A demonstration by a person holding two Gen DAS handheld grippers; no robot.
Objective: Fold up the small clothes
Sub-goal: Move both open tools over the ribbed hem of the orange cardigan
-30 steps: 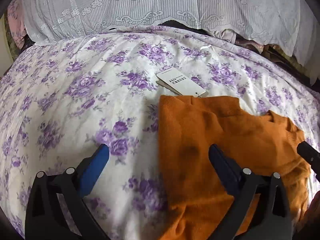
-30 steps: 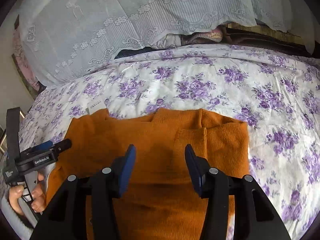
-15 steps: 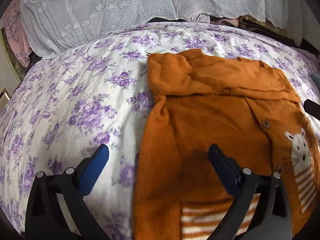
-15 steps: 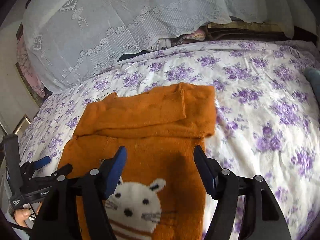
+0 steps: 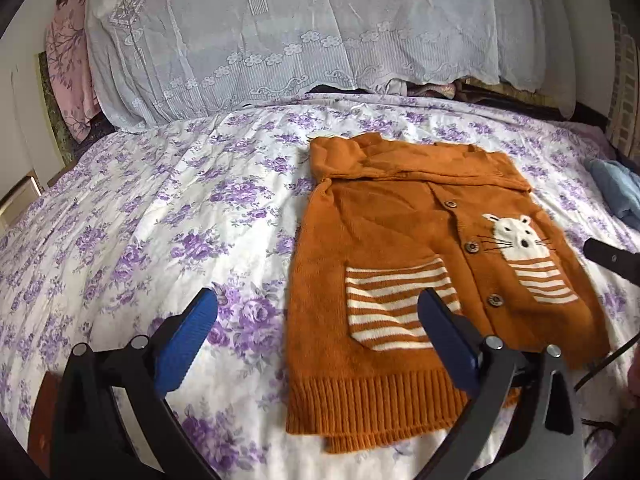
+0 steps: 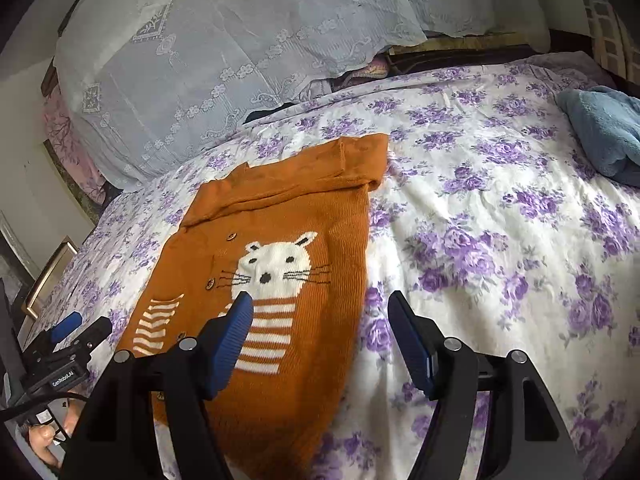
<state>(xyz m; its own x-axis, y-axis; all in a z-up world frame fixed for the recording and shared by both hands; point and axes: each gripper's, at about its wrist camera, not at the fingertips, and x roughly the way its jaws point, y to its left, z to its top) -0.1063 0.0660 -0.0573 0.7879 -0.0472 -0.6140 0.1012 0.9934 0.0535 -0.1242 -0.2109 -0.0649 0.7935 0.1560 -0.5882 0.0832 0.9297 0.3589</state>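
A small orange knitted cardigan [image 5: 404, 240] with a white mouse face, striped pockets and brown buttons lies flat on the flowered bed sheet [image 5: 160, 220]. Its sleeves are folded across the top. It also shows in the right wrist view [image 6: 276, 240]. My left gripper [image 5: 316, 332] is open and empty, above the cardigan's lower left edge. My right gripper [image 6: 320, 328] is open and empty, above the cardigan's lower right edge. The left gripper's body [image 6: 60, 348] shows at the left in the right wrist view.
A white lace cover [image 5: 300, 32] drapes over bedding at the bed's head. A light blue fleece garment [image 6: 600, 132] lies at the right side of the bed. Pink fabric [image 5: 68, 64] hangs at the far left. Dark clothes sit under the lace.
Both grippers have pulled back and up from the cardigan's top toward its hem. The whole cardigan with the mouse face and pockets has come into view. Both stay open.
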